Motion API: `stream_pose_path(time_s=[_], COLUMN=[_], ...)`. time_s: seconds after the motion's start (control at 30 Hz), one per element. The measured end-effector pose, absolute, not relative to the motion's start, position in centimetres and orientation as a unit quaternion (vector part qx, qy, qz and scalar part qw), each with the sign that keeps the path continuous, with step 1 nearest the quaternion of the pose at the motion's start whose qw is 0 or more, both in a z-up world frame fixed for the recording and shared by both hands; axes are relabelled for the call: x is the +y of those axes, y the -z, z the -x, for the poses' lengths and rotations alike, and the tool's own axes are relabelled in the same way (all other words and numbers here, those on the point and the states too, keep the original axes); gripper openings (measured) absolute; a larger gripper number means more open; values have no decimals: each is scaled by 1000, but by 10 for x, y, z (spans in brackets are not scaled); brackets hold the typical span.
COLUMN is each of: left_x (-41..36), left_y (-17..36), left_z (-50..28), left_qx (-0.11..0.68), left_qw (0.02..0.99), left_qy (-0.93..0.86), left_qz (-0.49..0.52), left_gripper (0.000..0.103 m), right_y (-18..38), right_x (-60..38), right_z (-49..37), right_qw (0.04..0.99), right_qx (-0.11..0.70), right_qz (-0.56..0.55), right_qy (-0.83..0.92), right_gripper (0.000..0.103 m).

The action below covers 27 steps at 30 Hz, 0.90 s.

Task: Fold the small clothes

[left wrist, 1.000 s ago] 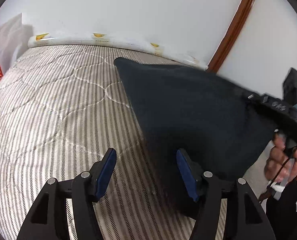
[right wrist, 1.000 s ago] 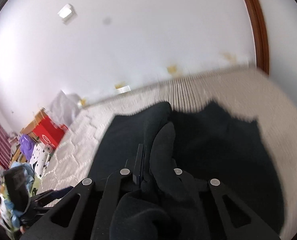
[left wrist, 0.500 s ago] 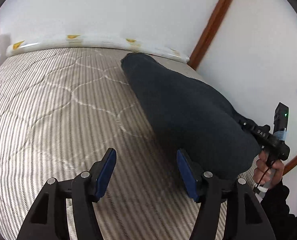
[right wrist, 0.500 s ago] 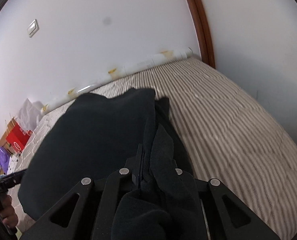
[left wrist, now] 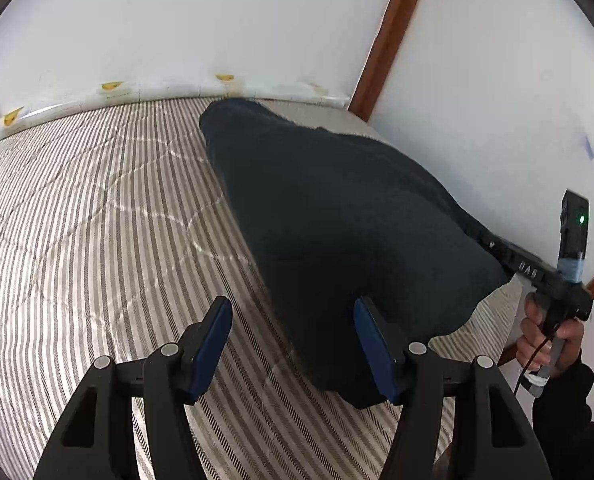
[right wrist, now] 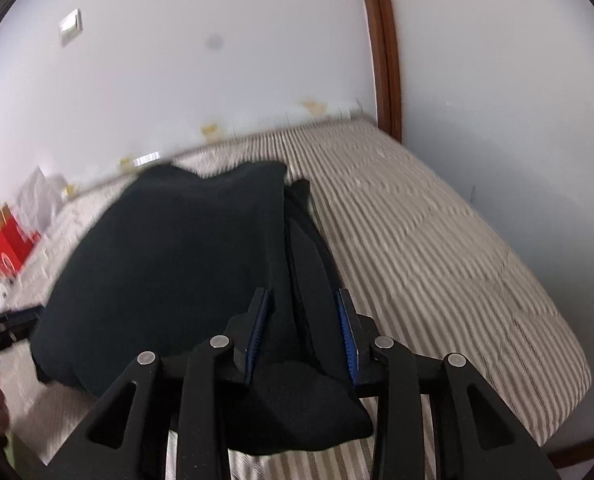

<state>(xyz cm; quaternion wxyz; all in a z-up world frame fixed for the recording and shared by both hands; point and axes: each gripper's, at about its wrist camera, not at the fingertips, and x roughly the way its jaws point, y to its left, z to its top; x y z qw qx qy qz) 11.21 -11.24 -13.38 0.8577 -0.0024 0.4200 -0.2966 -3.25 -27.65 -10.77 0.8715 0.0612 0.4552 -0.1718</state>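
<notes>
A black garment (left wrist: 337, 220) lies on the striped mattress (left wrist: 97, 220), its near right corner lifted toward my right gripper's tool, seen at the right edge. My left gripper (left wrist: 293, 340) is open and empty, just above the mattress at the garment's near left edge. In the right wrist view the garment (right wrist: 169, 260) spreads ahead and a bunched fold lies between the fingers of my right gripper (right wrist: 303, 328). Its jaws stand apart with blue pads showing, loose around the cloth.
White walls with a brown door frame (left wrist: 385, 36) border the mattress at the back and right. A red bag (right wrist: 9, 244) and white bag sit beyond the mattress's far left. Bare mattress (right wrist: 437, 260) lies right of the garment.
My right gripper's jaws, shut on the cloth before, have parted. The garment has dropped and spread flatter on the mattress. My left gripper stayed open.
</notes>
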Motion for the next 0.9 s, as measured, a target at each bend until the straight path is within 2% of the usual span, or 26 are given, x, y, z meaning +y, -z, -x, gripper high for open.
stream_pose_path(time_s=[0.17, 0.27, 0.33, 0.5, 0.67, 0.87, 0.9], left_x=[-109, -105, -104, -110, -119, -132, -137], left_y=[129, 125, 124, 120, 119, 127, 130], left_z=[-113, -118, -127, -162, -195, -224, -227], left_qx=[411, 405, 406, 404, 401, 407, 410], left_qw=[865, 870, 871, 877, 881, 875, 872], left_qy=[288, 281, 276, 262, 249, 262, 267], left_qz=[-8, -6, 0, 6, 8, 6, 1], left_gripper=[61, 61, 61, 61, 61, 61, 61], right_y=[101, 75, 57, 46, 74, 135, 144], right_x=[-281, -286, -291, -302, -319, -334, -334], right_z=[39, 33, 20, -33, -99, -158, -165], right_qw=[867, 876, 882, 878, 857, 821, 818], right_qx=[465, 450, 442, 461, 508, 567, 572], right_qz=[-59, -45, -27, -1, -4, -52, -55], right_qy=[171, 168, 161, 125, 85, 32, 26], right_gripper=[34, 42, 46, 49, 49, 49, 45])
